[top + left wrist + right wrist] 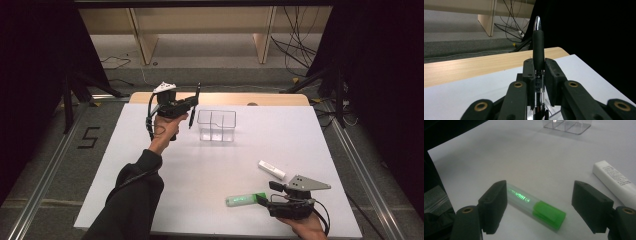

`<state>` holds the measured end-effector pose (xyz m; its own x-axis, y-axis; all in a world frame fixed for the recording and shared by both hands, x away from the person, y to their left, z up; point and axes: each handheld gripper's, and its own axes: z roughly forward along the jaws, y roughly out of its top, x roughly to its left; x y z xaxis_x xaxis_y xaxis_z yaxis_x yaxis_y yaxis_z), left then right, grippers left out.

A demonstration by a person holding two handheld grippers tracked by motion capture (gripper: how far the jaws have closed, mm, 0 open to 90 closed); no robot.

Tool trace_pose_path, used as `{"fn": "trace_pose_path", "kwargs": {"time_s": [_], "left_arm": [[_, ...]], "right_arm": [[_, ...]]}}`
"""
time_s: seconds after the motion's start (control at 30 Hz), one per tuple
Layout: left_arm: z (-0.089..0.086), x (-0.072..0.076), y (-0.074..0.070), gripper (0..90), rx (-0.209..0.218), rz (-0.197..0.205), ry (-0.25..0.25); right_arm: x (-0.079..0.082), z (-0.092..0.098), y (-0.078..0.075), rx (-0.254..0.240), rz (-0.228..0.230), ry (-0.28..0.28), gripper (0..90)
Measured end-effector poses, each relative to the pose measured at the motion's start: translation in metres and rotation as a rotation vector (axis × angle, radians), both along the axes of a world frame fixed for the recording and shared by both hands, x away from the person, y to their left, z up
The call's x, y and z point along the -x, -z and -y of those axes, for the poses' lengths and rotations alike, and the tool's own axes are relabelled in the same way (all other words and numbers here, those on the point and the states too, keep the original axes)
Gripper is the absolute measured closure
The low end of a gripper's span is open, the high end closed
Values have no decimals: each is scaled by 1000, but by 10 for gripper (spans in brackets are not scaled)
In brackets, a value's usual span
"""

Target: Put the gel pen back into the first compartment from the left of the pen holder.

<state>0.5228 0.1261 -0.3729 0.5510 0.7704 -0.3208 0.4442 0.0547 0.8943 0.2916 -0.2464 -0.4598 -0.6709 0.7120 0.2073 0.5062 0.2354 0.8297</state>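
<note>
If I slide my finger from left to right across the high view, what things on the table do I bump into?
Left gripper holding a black pen → clear plastic box → green highlighter → white tube → right gripper, whose body sits furthest right.

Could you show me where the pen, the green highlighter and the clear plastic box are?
pen (538,47), left gripper view, on its black rubber grip above the jaws.
green highlighter (546,213), right gripper view, on its green cap.
clear plastic box (216,133), high view, on its near wall.
</note>
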Motion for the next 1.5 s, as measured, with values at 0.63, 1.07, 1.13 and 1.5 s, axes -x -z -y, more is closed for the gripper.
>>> {"fn": "trace_pose_path", "kwargs": {"time_s": [0.63,1.07,1.13,1.5], "left_arm": [[26,-24,-5,792,-1,25,-8],[34,-35,6,792,11,32,-50],[34,-36,8,792,14,30,-58],[39,-37,16,791,14,44,-57]], "right_arm": [[1,1,0,-8,-2,-1,295],[2,-1,1,-8,-1,-14,294],[3,-1,1,-9,-5,-15,294],[4,-2,1,-5,-3,-22,294]]}}
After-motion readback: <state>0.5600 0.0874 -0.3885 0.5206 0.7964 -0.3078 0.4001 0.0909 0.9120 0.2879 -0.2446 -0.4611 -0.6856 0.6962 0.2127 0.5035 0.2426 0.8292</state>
